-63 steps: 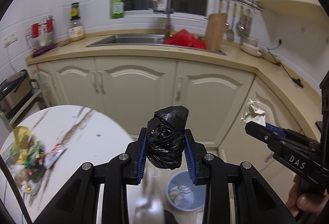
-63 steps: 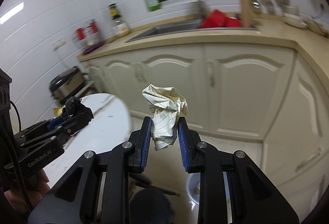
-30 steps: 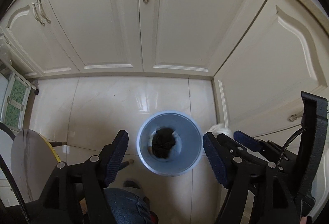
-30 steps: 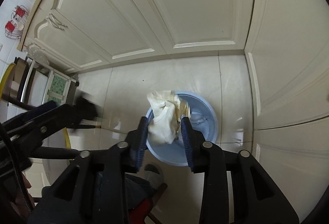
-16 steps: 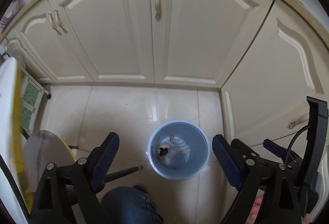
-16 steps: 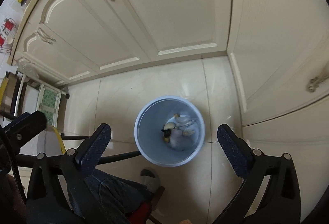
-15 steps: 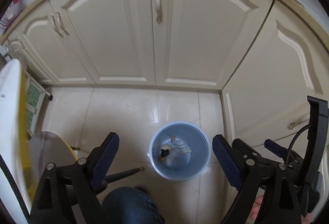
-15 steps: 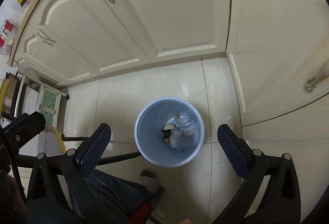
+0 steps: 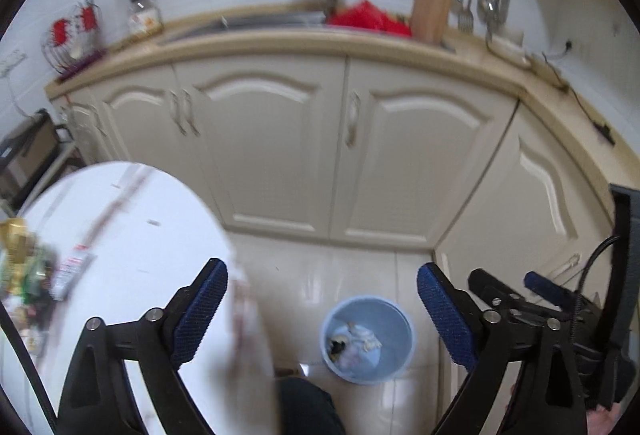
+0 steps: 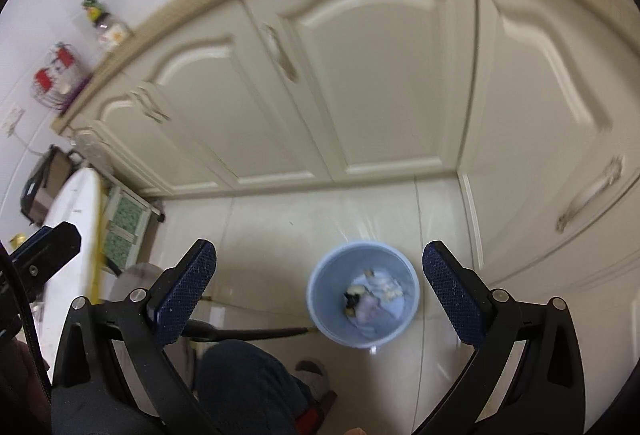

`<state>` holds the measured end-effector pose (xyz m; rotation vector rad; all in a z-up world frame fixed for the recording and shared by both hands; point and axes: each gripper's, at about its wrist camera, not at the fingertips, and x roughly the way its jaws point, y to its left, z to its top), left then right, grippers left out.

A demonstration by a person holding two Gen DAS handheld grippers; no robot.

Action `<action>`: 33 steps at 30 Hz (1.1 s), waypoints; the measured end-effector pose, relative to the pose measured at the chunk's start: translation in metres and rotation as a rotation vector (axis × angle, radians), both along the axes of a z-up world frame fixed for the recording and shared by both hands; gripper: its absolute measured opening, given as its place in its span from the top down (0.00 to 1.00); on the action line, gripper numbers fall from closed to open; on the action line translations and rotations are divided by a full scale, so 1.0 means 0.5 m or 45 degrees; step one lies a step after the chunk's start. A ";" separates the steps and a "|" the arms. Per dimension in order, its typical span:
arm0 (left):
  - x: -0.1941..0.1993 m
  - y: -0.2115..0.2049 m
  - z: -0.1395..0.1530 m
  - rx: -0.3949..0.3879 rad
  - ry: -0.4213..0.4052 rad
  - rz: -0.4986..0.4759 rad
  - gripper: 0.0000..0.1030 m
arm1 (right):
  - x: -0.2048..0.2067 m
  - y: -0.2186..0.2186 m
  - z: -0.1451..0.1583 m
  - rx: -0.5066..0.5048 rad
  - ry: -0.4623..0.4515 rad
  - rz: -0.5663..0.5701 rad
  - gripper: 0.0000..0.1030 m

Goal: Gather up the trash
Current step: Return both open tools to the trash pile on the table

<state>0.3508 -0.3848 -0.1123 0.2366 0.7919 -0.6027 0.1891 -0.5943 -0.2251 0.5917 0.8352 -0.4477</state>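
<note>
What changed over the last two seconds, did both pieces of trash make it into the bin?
Yes. The left gripper let go of its black bag, the right gripper its crumpled paper; both now stand open and empty, tilting back up from the blue bin. The bin stayed put, and litter still lies on the white table.

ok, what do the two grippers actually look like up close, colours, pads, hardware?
Both match: the left gripper and right gripper have matte black angular frames with triangular cut-outs and silver screw heads. Each finger ends in a blue pad with a fine knurled grid texture. A black cable runs along the right gripper's body, seen in the left wrist view. No readable markings show; no sleeves visible.
</note>
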 end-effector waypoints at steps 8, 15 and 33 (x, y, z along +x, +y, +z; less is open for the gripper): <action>-0.092 0.220 0.117 -0.142 -0.146 0.145 0.01 | 0.038 0.156 0.170 -0.138 -0.169 0.138 0.00; -0.185 0.417 0.174 -0.190 -0.261 0.284 0.01 | 0.070 0.316 0.292 -0.235 -0.343 0.287 0.00; -0.401 0.776 0.202 -0.287 -0.366 0.695 0.01 | 0.124 0.662 0.397 -0.367 -0.533 0.693 0.00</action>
